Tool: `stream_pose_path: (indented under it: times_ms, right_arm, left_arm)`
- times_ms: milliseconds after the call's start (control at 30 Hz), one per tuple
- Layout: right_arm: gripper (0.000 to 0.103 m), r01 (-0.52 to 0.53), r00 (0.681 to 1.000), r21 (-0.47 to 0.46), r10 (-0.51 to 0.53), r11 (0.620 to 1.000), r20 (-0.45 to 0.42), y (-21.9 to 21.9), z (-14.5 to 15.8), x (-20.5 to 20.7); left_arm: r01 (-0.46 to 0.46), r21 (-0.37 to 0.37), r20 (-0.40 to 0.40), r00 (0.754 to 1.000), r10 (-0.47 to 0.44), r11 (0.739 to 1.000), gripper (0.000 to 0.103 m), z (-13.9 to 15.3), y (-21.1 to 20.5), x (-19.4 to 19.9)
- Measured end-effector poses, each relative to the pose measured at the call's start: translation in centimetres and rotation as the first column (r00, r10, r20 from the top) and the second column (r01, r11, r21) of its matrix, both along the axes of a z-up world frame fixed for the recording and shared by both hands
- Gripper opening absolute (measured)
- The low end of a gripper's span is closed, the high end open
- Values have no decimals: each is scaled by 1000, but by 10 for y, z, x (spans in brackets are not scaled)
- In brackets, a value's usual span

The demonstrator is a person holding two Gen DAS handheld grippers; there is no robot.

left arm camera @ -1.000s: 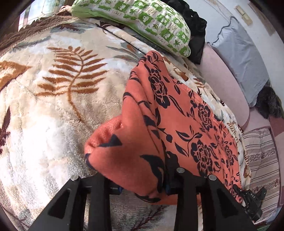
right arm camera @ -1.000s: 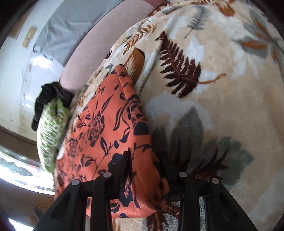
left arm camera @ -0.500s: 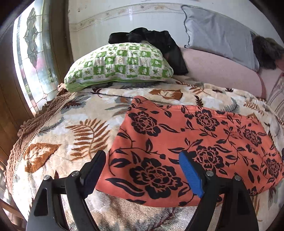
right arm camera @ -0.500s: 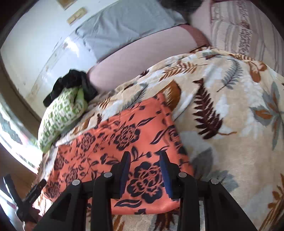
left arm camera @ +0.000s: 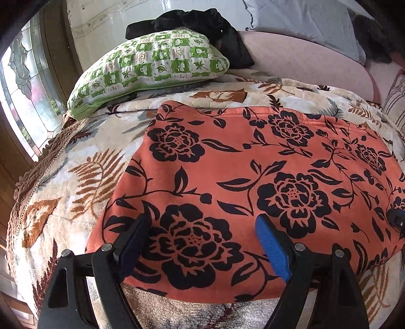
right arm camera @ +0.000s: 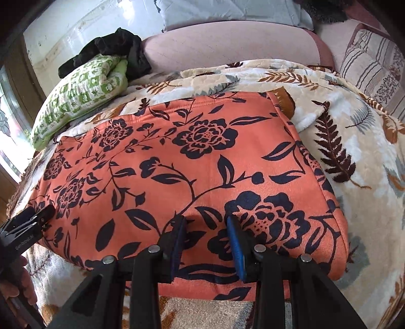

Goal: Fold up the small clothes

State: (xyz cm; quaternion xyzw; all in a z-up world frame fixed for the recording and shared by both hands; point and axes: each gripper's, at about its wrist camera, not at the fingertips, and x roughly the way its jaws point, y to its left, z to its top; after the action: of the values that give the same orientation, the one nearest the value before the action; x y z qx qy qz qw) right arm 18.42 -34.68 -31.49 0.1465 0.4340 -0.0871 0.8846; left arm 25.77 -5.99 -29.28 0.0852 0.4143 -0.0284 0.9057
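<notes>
An orange garment with black flowers [left arm camera: 253, 177] lies folded flat on the leaf-patterned blanket [left arm camera: 83, 177]. My left gripper [left arm camera: 201, 222] hangs over the garment's near left edge, its jaws wide open and nothing between them. In the right wrist view the same garment [right arm camera: 189, 157] fills the middle. My right gripper [right arm camera: 206, 222] hovers over its near right part, jaws a narrow gap apart, pads not pinching the cloth. The left gripper [right arm camera: 27, 220] shows at the garment's left edge, and the right gripper's tip [left arm camera: 397, 220] shows at the left view's right border.
A green-and-white checked pillow [left arm camera: 152, 65] lies behind the garment with a black cloth [left arm camera: 202, 22] on it. A pink bolster [right arm camera: 227, 48] and grey pillow [left arm camera: 303, 22] line the back, a striped cushion [right arm camera: 374, 68] the right. A hand [right arm camera: 15, 286] holds the left tool.
Both grippers held the bunched garment a second ago; it now lies flat. The left jaws opened wide, the right let go, and both grippers rolled level and drew back towards the near edge.
</notes>
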Motion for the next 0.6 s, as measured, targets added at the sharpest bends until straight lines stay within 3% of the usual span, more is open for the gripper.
stream_pose_path:
  times_ms: [133, 300, 467, 567, 600]
  right_arm:
    - [37, -13, 998, 64, 9, 998, 54, -5, 14, -4]
    - [37, -31, 990, 50, 24, 998, 142, 6, 32, -8]
    - [37, -81, 991, 67, 73, 994, 110, 21, 24, -2]
    - [38, -107, 994, 75, 107, 991, 3, 28, 2, 10]
    - [38, -107, 994, 60, 107, 992, 5, 30, -1, 10]
  left_arm:
    - [-3, -16, 4, 1000, 3, 1000, 85, 4, 2, 0]
    - [-16, -41, 44, 999, 18, 999, 85, 13, 4, -4]
    - [-22, -33, 47, 999, 24, 999, 85, 14, 4, -3]
    - [-26, 38, -11, 1000, 27, 999, 85, -1, -2, 4]
    - [-21, 60, -13, 1000, 22, 998, 87, -4, -5, 5]
